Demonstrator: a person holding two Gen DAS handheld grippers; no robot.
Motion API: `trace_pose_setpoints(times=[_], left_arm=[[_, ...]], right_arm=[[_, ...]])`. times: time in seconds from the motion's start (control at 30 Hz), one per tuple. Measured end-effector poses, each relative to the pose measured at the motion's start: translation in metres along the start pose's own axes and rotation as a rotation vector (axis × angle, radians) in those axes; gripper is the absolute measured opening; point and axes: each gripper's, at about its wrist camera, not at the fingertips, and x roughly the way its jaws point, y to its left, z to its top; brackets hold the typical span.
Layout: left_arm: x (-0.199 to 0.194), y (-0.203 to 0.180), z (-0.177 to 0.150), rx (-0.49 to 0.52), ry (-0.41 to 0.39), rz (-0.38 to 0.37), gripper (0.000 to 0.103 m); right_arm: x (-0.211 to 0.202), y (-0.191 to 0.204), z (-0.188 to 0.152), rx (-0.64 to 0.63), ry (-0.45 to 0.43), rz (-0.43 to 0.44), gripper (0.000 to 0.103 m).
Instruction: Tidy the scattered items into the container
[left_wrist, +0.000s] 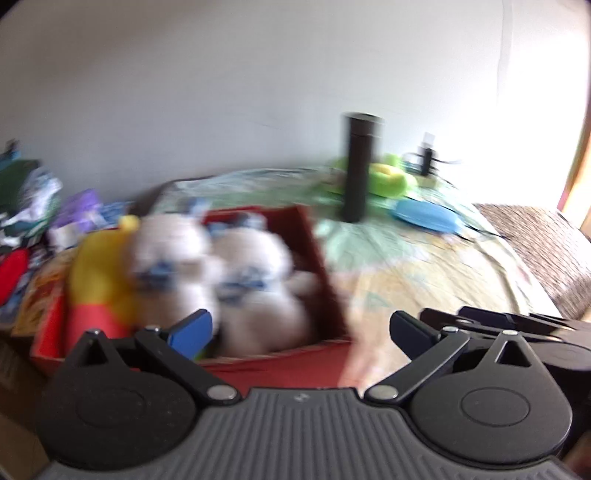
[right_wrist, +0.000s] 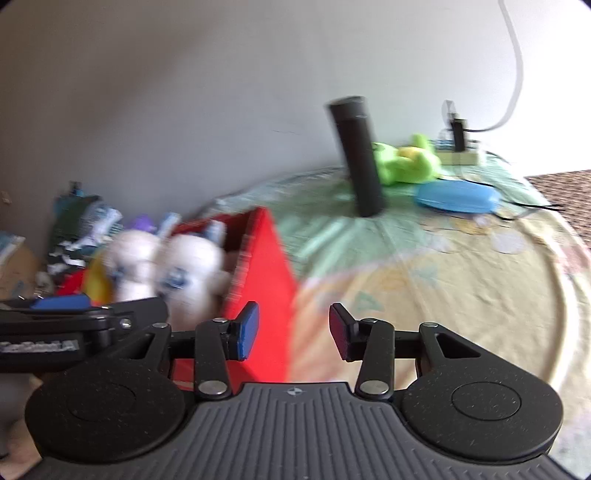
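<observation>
In the left wrist view, the left gripper (left_wrist: 301, 326) is wide open and holds nothing; it hangs just above the near wall of the red box (left_wrist: 317, 254), probably because this box is the container. Two white plush toys (left_wrist: 255, 280) sit inside the box and a yellow toy (left_wrist: 99, 273) leans at its left side; the picture is blurred, so I cannot tell if it is fully inside. Far on the bedcover (left_wrist: 424, 273) stand a black bottle (left_wrist: 356, 166), a green toy (left_wrist: 388, 177) and a blue case (left_wrist: 424, 218), well apart from the box. In the right wrist view, the right gripper (right_wrist: 293, 330) is also open and empty, near the right corner of the box (right_wrist: 266, 266), and it points toward the bottle (right_wrist: 358, 151), the green toy (right_wrist: 406, 162) and the case (right_wrist: 456, 197). I judge these three are still to be collected.
</observation>
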Motion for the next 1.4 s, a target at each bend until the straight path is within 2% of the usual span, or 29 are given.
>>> trace_pose_setpoints(times=[0.07,0.17,0.27,0.4,0.5,0.7,0.9,1.07,1.27,1.4], left_arm=[[0.003,-0.017,0.000,0.031,0.015,-0.038,0.102],[0.009,-0.039,-0.002,0.071,0.034,-0.049,0.102],[0.022,-0.056,-0.004,0.104,0.107,-0.031,0.102],[0.041,-0.063,-0.016,0.104,0.223,-0.018,0.102],[0.043,-0.060,-0.028,0.072,0.287,-0.006,0.102],[0.046,-0.034,-0.048,-0.001,0.364,0.085,0.102],[0.041,-0.011,-0.055,-0.047,0.373,0.102,0.102],[0.035,0.014,-0.049,-0.040,0.353,0.101,0.102],[0.021,0.056,-0.036,-0.051,0.342,0.083,0.102],[0.007,0.076,-0.024,-0.029,0.293,0.083,0.102]], right_arm=[[-0.002,-0.017,-0.001,0.036,0.027,-0.067,0.046],[-0.007,-0.041,-0.003,0.092,0.050,-0.152,0.059],[-0.011,-0.054,-0.005,0.115,0.051,-0.237,0.067],[-0.010,-0.064,-0.007,0.139,0.058,-0.296,0.073],[-0.005,-0.066,-0.011,0.152,0.086,-0.274,0.074],[0.008,-0.050,-0.022,0.128,0.130,-0.233,0.074],[0.018,-0.029,-0.025,0.110,0.153,-0.219,0.074],[0.013,-0.007,-0.014,0.090,0.081,-0.238,0.074],[0.009,0.028,-0.008,0.090,0.046,-0.256,0.074],[0.004,0.055,-0.004,0.065,0.020,-0.257,0.075]])
